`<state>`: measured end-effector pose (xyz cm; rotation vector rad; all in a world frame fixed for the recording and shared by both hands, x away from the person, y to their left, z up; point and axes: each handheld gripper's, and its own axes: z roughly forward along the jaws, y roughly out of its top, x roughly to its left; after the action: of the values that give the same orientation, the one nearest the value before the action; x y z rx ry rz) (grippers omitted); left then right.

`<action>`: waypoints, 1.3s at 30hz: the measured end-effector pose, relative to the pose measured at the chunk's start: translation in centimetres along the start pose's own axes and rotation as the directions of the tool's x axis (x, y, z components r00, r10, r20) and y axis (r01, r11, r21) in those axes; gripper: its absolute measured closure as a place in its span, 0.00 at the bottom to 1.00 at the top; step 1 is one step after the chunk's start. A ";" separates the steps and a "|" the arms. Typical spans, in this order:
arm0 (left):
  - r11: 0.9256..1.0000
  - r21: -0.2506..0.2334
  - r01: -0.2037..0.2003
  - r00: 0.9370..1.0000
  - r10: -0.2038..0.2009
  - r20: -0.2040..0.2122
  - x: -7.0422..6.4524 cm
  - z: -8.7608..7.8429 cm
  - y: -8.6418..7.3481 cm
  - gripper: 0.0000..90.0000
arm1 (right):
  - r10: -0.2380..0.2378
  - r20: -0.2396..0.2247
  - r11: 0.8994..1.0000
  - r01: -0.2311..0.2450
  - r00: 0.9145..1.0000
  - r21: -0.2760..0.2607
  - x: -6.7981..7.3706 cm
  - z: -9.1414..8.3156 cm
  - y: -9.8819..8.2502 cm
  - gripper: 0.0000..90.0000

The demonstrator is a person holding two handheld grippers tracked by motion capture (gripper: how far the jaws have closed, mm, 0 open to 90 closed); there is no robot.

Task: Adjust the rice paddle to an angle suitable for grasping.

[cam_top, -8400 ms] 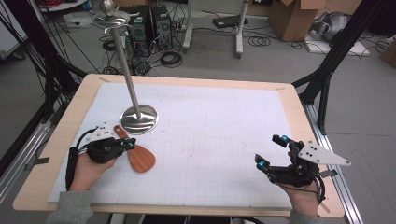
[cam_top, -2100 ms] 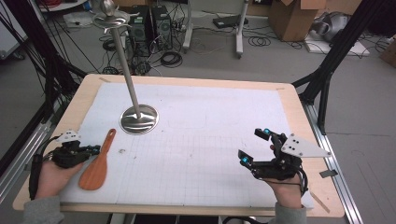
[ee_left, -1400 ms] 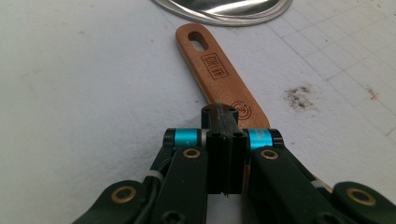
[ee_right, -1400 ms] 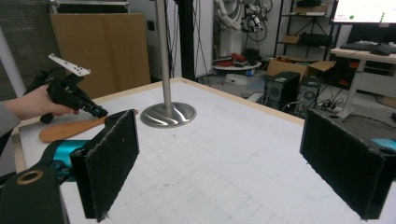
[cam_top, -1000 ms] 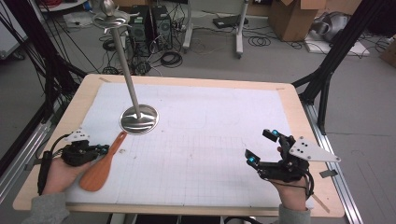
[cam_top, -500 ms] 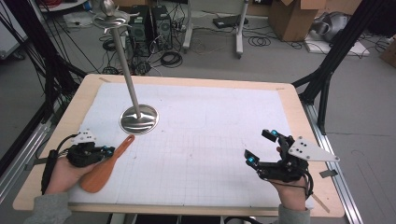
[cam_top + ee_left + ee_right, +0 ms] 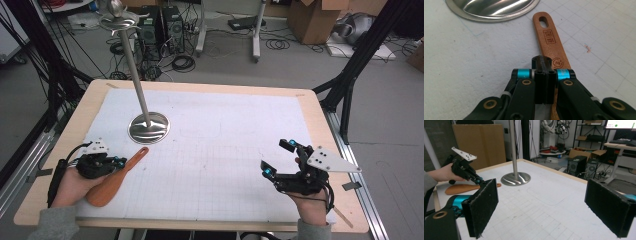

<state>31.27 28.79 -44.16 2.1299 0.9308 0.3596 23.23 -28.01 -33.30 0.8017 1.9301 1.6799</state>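
Pointing spatula (image 7: 116,177) handle (hole-end) toward stand base (image 7: 148,128)

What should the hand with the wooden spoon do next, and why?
Probably lift it a little. The left gripper is shut on the spoon handle, but the spoon lies flat on the mat, beside the stand.
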 end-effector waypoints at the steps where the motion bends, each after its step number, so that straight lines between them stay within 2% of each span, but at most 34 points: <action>1: 1.000 0.003 -0.001 1.000 0.001 -0.003 -0.1 0.1 0.1 0.99 | -0.001 0.001 1.000 0.001 1.000 0.001 0.0 0.0 0.0 0.12; 4: 0.999 0.023 -0.022 1.000 0.022 -0.020 -0.6 0.2 0.5 0.99 | 0.002 -0.001 1.000 -0.002 1.000 0.002 0.1 0.0 0.0 0.12; 7: 0.999 0.031 -0.040 0.999 0.041 -0.014 -1.0 0.6 0.9 0.99 | -0.001 -0.005 1.000 0.001 1.000 0.005 0.1 0.1 0.0 0.12; 12: 0.998 0.038 -0.045 0.999 0.046 -0.012 -1.3 0.8 1.2 0.99 | -0.004 -0.004 1.000 0.004 1.000 0.012 0.1 0.1 -0.1 0.12; 20: 0.997 0.049 -0.060 0.998 0.060 0.011 -1.9 1.3 1.7 0.99 | -0.006 0.001 1.000 0.006 1.000 0.013 0.0 -0.1 -0.1 0.12; 31: 0.992 0.063 -0.111 0.993 0.108 0.042 -3.3 1.9 2.4 0.99 | -0.009 -0.003 1.000 0.009 1.000 0.015 0.1 -0.1 -0.1 0.12; 39: 0.993 0.047 -0.110 0.994 0.108 0.031 -3.2 1.7 2.4 0.99 | -0.013 -0.006 1.000 0.013 1.000 0.016 0.1 -0.1 -0.1 0.12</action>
<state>31.12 24.47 -43.34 2.2305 0.8167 0.3634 23.10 -28.01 -33.41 0.7898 1.9512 1.6626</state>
